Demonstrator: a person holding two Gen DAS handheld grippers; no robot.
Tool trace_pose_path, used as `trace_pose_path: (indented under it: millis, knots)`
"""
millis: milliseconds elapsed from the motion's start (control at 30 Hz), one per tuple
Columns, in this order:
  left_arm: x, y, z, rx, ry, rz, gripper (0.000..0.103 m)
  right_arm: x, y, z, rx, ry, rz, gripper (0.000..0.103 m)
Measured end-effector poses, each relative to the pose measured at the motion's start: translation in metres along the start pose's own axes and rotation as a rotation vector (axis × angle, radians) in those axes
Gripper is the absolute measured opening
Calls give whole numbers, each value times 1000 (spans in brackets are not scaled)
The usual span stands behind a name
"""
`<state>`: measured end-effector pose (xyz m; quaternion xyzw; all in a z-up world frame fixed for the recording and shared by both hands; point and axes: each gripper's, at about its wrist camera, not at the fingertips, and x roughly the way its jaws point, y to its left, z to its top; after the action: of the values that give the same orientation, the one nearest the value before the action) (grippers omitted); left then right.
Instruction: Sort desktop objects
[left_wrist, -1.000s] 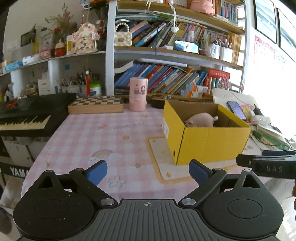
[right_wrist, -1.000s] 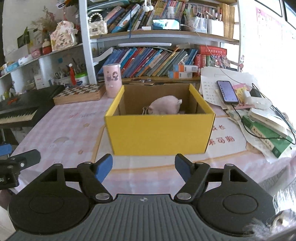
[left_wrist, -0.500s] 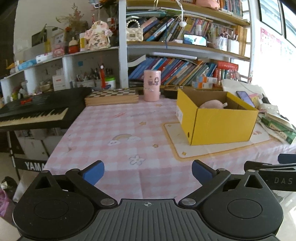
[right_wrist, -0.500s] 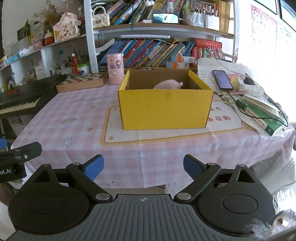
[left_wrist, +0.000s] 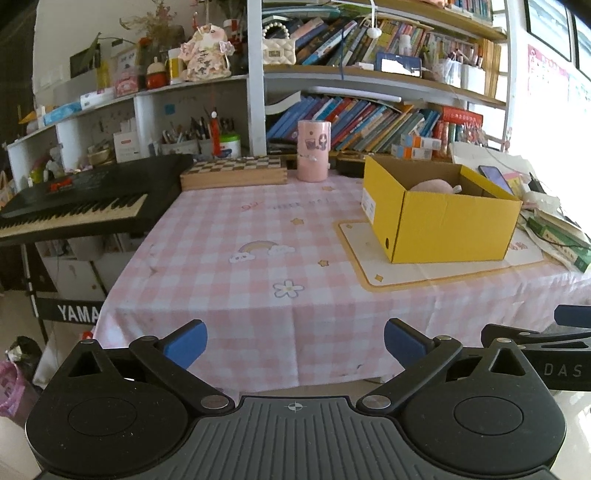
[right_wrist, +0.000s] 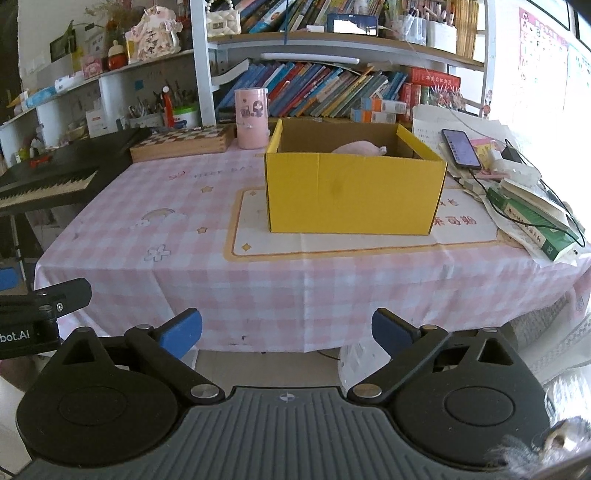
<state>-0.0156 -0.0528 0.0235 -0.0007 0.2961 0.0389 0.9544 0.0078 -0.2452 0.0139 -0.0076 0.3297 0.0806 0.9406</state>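
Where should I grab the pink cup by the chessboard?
Take the pink cup around its middle, coming in level from the table's near edge. It stands upright, a plain cylinder with no handle; the chessboard and yellow box flank it, so the front is freest.

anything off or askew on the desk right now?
Mostly tidy. The yellow box sits square on its mat with a pink plush inside. Only the right edge looks messy: the book stack hangs over the table edge with a cable draped across it.

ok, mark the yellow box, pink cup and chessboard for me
yellow box (right_wrist: 351, 192), right wrist view, front wall.
pink cup (right_wrist: 252, 118), right wrist view, side of the body.
chessboard (left_wrist: 232, 166), left wrist view, checkered top.
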Motion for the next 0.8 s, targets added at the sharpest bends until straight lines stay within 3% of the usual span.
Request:
trace_pose_path:
  millis: [800]
  knots:
    - [-1,-5,-3,39,6,-28,103,2,0,-5,2,28,-20,101]
